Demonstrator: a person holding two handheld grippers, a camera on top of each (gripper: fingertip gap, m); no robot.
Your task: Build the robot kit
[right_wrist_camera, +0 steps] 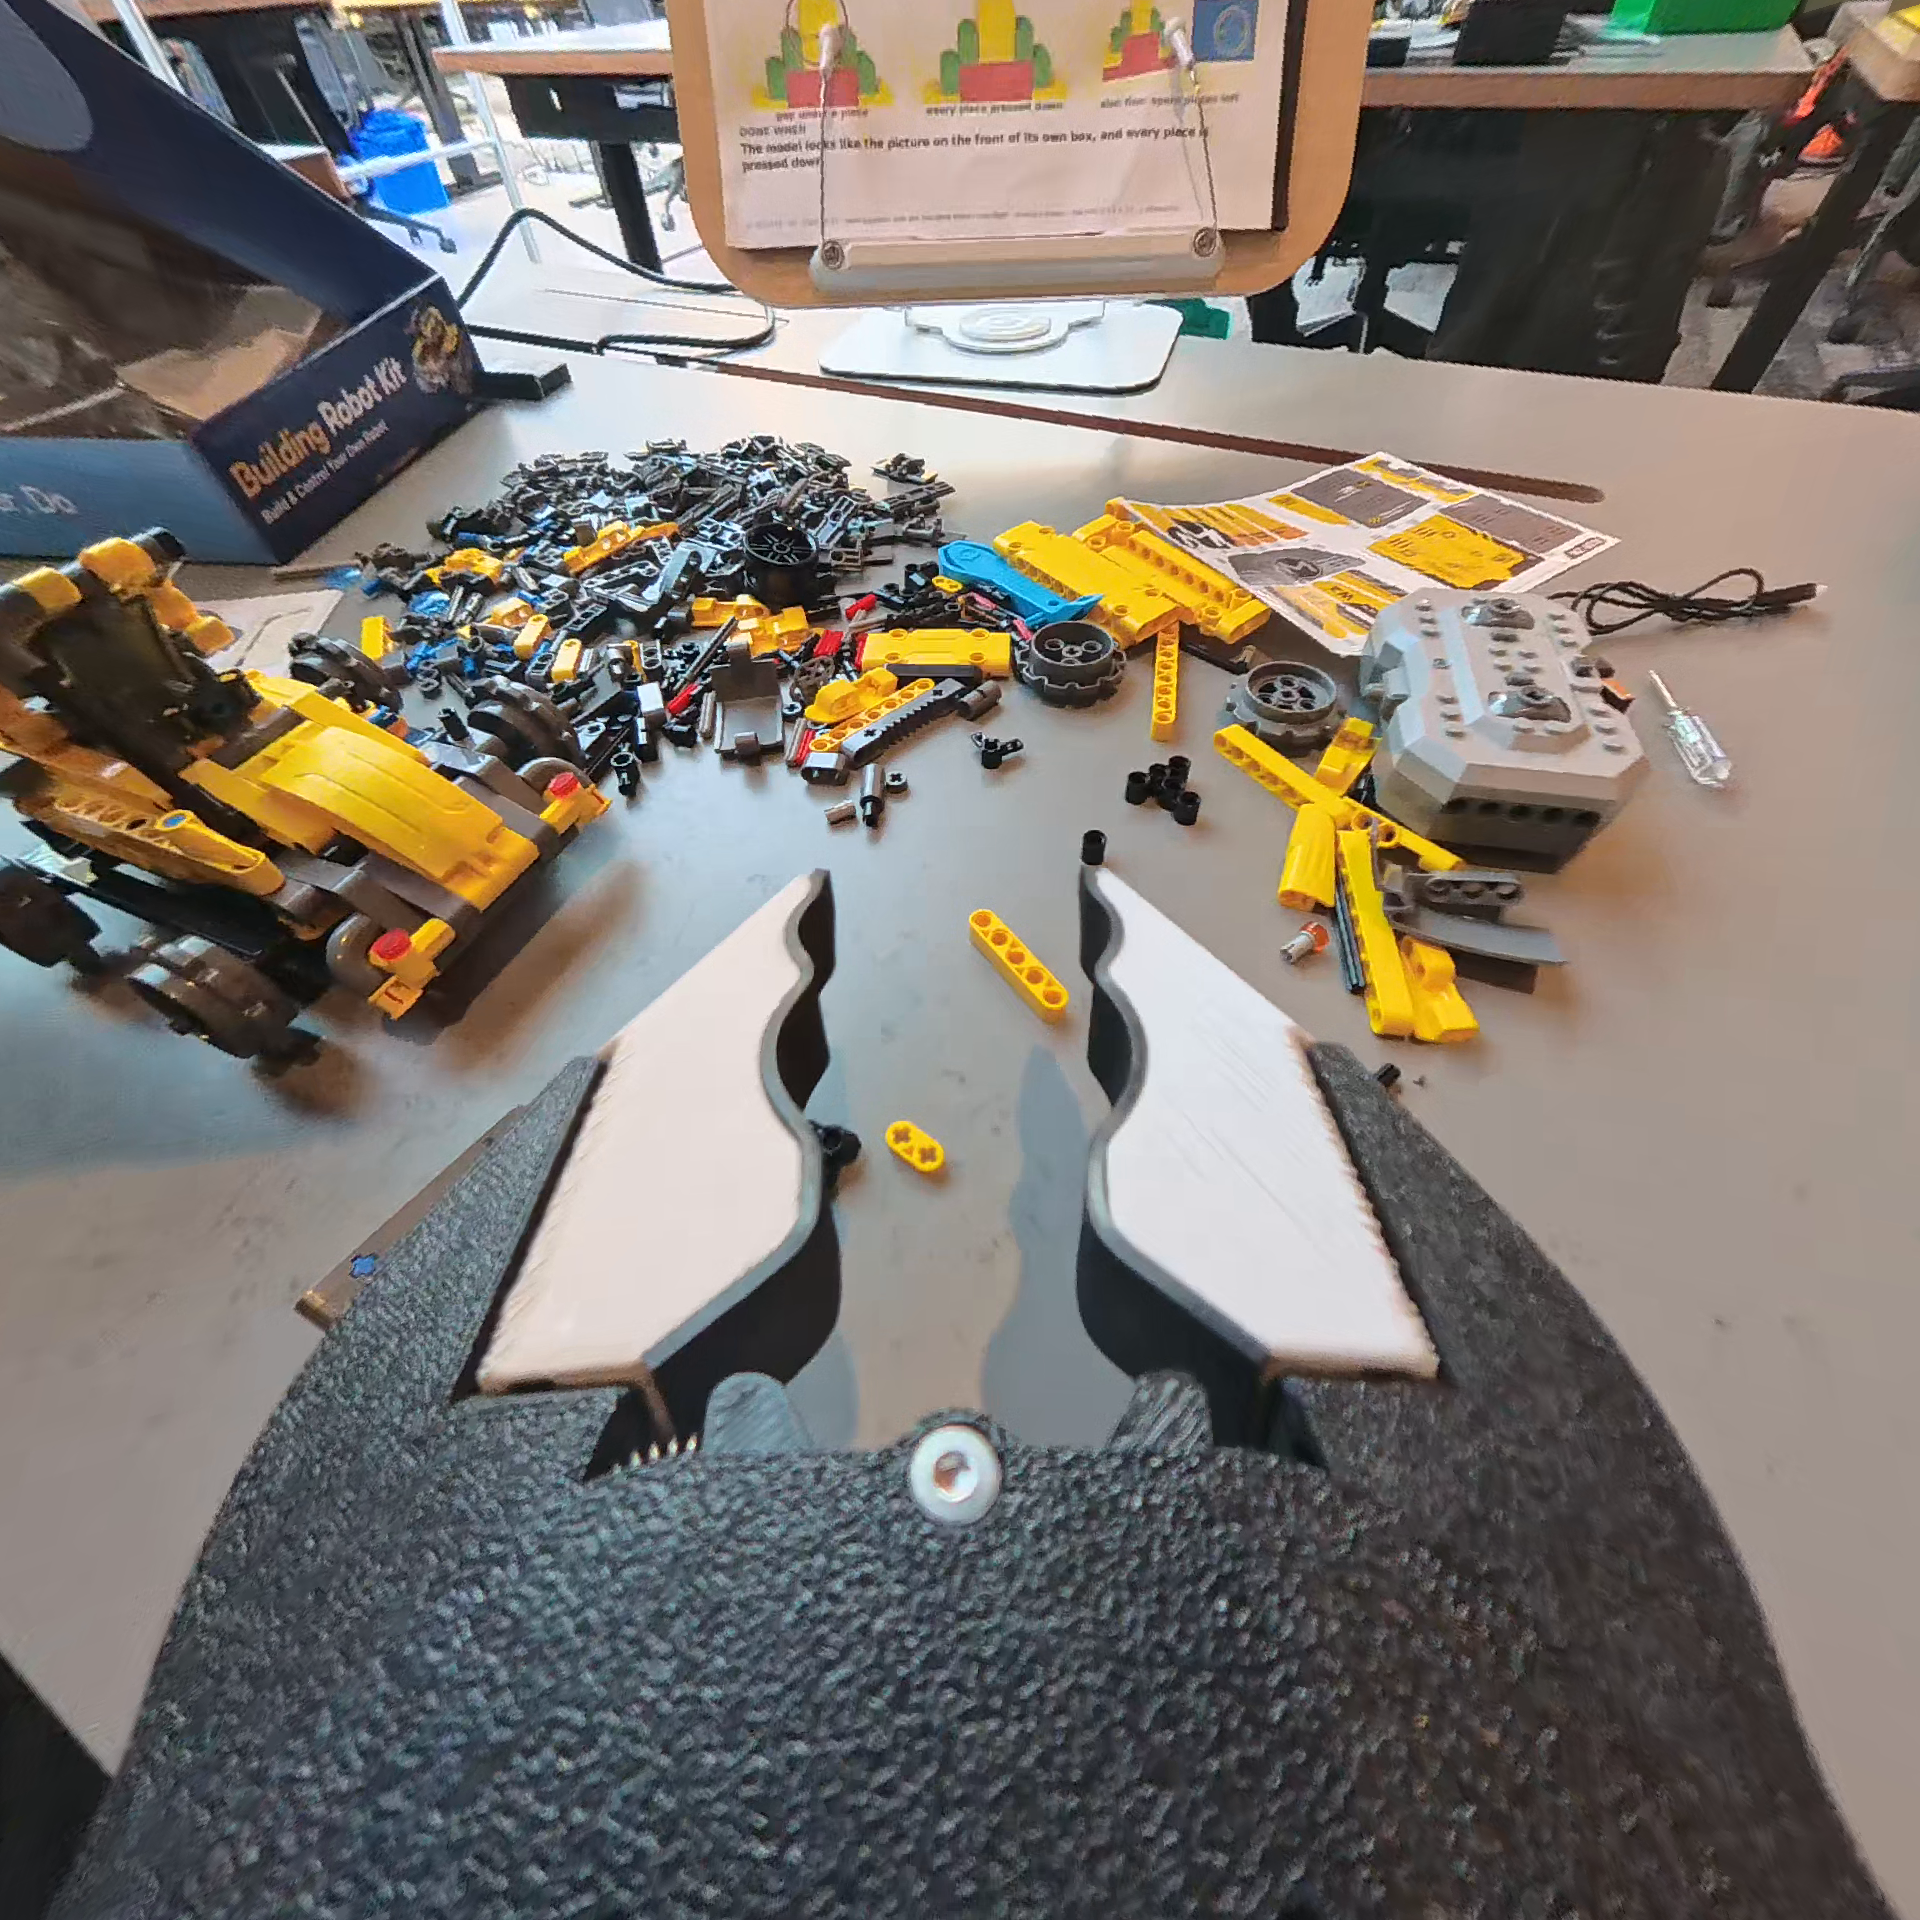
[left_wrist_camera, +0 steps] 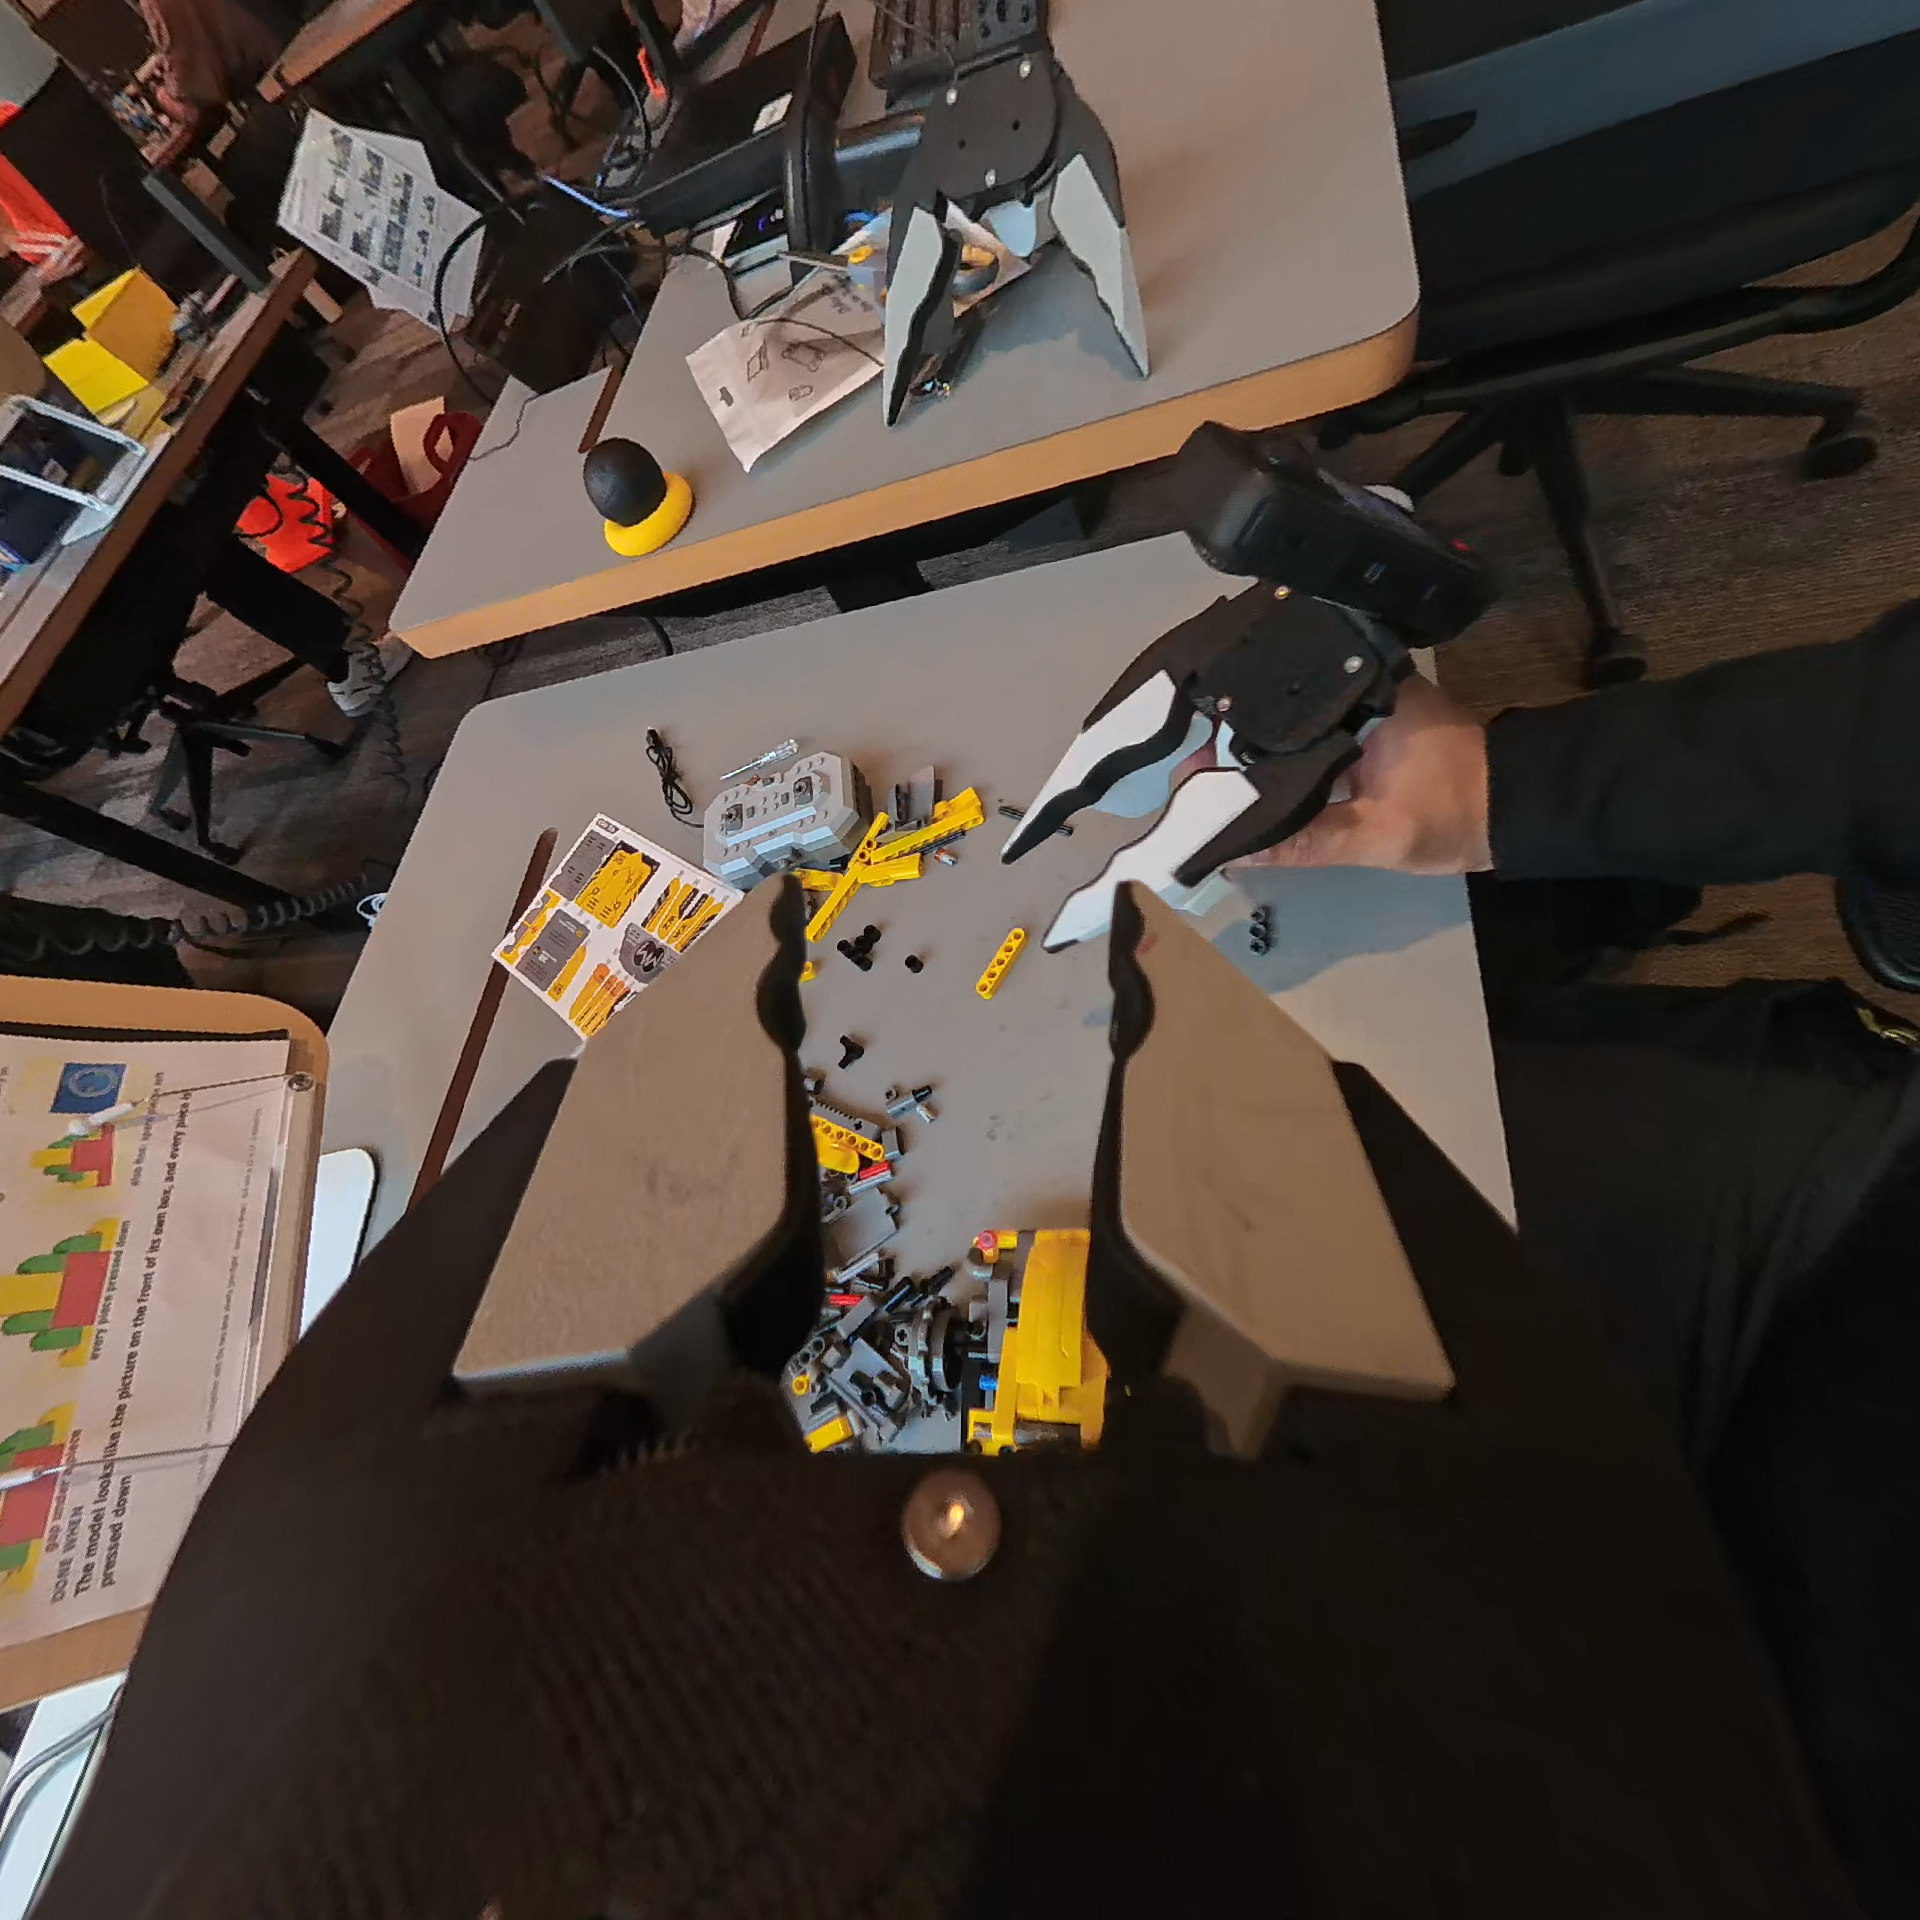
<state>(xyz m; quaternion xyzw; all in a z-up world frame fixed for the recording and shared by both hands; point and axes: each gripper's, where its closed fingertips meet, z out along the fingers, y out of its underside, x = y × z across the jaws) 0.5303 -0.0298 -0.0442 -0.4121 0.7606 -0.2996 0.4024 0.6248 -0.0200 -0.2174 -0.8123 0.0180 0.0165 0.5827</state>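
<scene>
My left gripper is open and empty, held high over a grey table strewn with building-kit parts. My right gripper is open and empty, low over the table; it also shows in the left wrist view, held by a hand. A short yellow beam lies between its fingertips, also visible from above. A small yellow two-hole piece lies nearer its palm. A partly built yellow vehicle stands to the left, seen below my left gripper.
A heap of black, yellow and blue parts covers the table's middle. A grey battery box, a sticker sheet, a small screwdriver and a cable lie right. A blue kit box stands left, an instruction stand behind. The tips of one gripper are about 20 cm away from the tips of the other. The right tips stand about 15 cm off the partly built yellow vehicle.
</scene>
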